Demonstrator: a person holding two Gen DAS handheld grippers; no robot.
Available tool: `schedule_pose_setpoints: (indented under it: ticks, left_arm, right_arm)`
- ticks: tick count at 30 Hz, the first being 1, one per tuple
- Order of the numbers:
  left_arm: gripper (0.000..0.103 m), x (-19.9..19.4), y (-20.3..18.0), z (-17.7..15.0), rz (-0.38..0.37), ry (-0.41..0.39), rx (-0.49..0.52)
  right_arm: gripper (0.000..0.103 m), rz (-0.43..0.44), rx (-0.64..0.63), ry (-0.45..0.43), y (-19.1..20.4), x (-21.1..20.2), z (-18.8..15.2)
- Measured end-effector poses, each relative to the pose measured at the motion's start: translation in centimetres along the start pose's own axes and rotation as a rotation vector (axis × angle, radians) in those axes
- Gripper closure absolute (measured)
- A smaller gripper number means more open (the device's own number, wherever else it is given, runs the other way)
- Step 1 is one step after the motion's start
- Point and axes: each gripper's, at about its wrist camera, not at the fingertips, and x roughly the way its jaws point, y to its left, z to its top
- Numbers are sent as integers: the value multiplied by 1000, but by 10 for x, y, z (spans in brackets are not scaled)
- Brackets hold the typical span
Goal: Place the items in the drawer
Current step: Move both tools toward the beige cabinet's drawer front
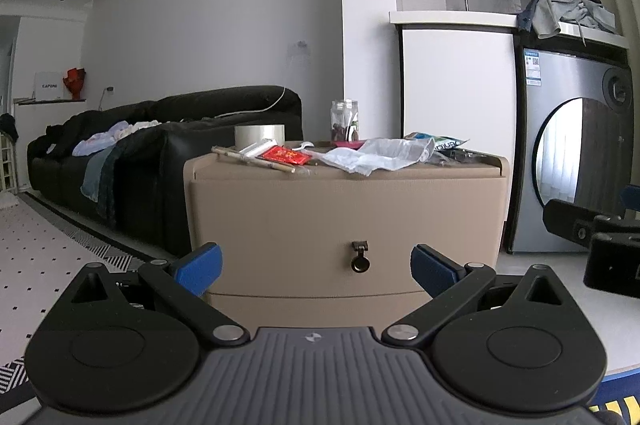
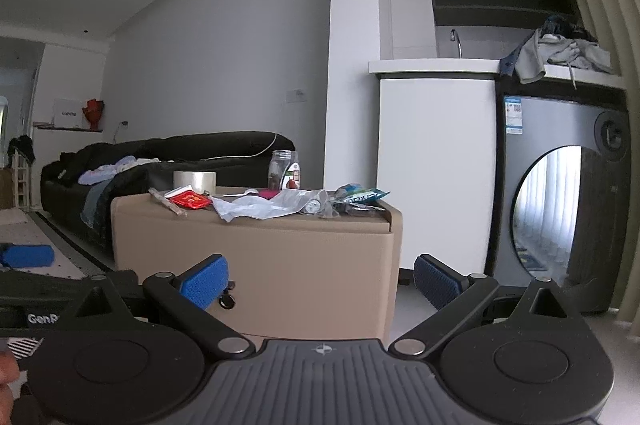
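Note:
A tan drawer cabinet [image 1: 304, 209] [image 2: 304, 265] stands in front of me with its drawer closed and a dark ring pull [image 1: 360, 259] [image 2: 227, 301] on the front. On its top lie a tape roll [image 1: 259, 135] [image 2: 195, 180], a red packet [image 1: 285, 157] [image 2: 188, 200], a wooden stick [image 1: 252, 159], a clear plastic bag [image 1: 376, 153] [image 2: 264, 205], a clear jar [image 1: 344, 123] [image 2: 285, 175] and a blue-green snack bag [image 1: 436, 141] [image 2: 362, 195]. My left gripper [image 1: 316, 271] is open, level with the pull and short of it. My right gripper [image 2: 320, 283] is open and holds nothing.
A black sofa [image 1: 160, 153] with clothes on it stands left of the cabinet. A white counter with a sink [image 1: 456, 65] and a grey washing machine [image 1: 576, 153] [image 2: 560, 201] are to the right. A patterned rug [image 1: 36, 249] covers the floor at left.

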Motion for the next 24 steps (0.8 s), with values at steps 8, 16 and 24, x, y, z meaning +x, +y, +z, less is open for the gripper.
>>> schedule_pose_setpoints:
  ticks: [8,16,24]
  left_arm:
    - [0,-1,1,3,2,20,12]
    - [0,-3,4,1,4,5,-31]
    - [0,-3,3,1,5,-1,-25]
  right_arm:
    - [2,5,6,-3,1,-3,-1]
    - [2,8,14,1,2,-4,-1]
    - [2,3,47,6,-3,-1,-2]
